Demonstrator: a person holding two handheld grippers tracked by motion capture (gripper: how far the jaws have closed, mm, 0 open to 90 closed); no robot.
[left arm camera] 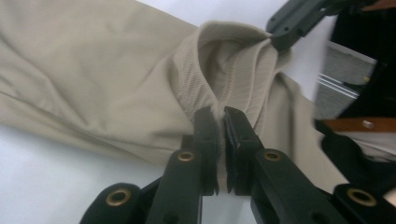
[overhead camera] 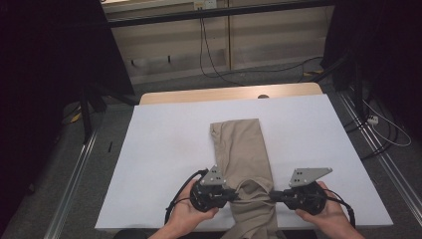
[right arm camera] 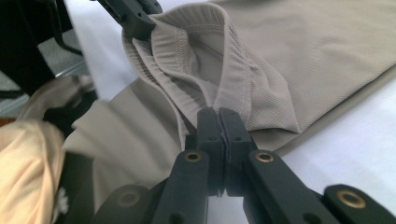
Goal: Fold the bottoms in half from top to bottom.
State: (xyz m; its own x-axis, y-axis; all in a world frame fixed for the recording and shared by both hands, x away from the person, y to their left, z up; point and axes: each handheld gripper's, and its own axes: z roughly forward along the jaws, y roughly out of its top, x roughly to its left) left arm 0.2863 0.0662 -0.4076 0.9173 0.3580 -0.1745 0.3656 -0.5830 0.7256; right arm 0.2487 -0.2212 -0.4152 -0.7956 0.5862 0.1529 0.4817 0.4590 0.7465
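Both grippers, left gripper (overhead camera: 233, 195) and right gripper (overhead camera: 272, 195), clamp the folded beige knit garment (overhead camera: 244, 149); its long axis runs toward twelve o'clock on the white desk (overhead camera: 164, 149).

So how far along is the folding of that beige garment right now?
Partly done. The beige garment already lies as a long narrow strip on the white table, so an earlier lengthwise fold looks finished. In hand: the left gripper and right gripper each pinch the ribbed band at the near end. Left: probably carrying that end toward the far end and flattening it.
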